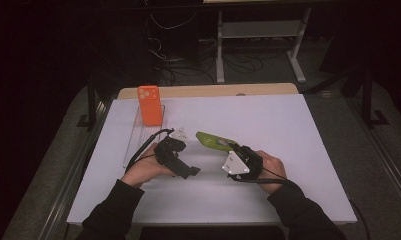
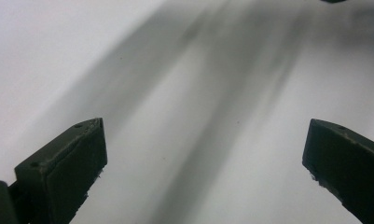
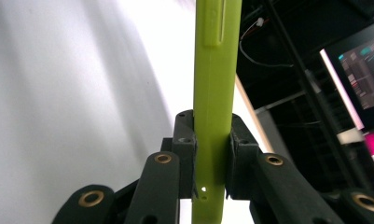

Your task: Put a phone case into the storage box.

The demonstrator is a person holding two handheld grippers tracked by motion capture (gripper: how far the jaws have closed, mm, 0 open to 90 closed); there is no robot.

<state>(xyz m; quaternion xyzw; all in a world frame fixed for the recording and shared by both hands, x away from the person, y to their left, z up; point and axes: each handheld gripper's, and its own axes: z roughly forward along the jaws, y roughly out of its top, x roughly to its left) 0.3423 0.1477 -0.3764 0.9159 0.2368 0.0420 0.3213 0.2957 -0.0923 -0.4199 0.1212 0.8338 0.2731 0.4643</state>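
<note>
A lime green phone case (image 1: 214, 140) is held just above the white table, pointing up and left from my right gripper (image 1: 231, 150), which is shut on its near end. In the right gripper view the green case (image 3: 214, 93) runs edge-on between the two black jaws of the right gripper (image 3: 212, 135). My left gripper (image 1: 190, 171) sits low over the table to the left of it, jaws wide apart. In the left gripper view the left gripper (image 2: 205, 154) has nothing between its pads but bare table. An orange phone case (image 1: 149, 105) stands upright in a clear rack (image 1: 138, 134) at the back left.
The white table top (image 1: 268, 125) spreads wide to the right and front. Beyond its far edge are a wooden board (image 1: 208, 91), a white metal stand (image 1: 258, 30) and loose cables on the dark floor. A lit monitor (image 3: 366, 70) appears in the right gripper view.
</note>
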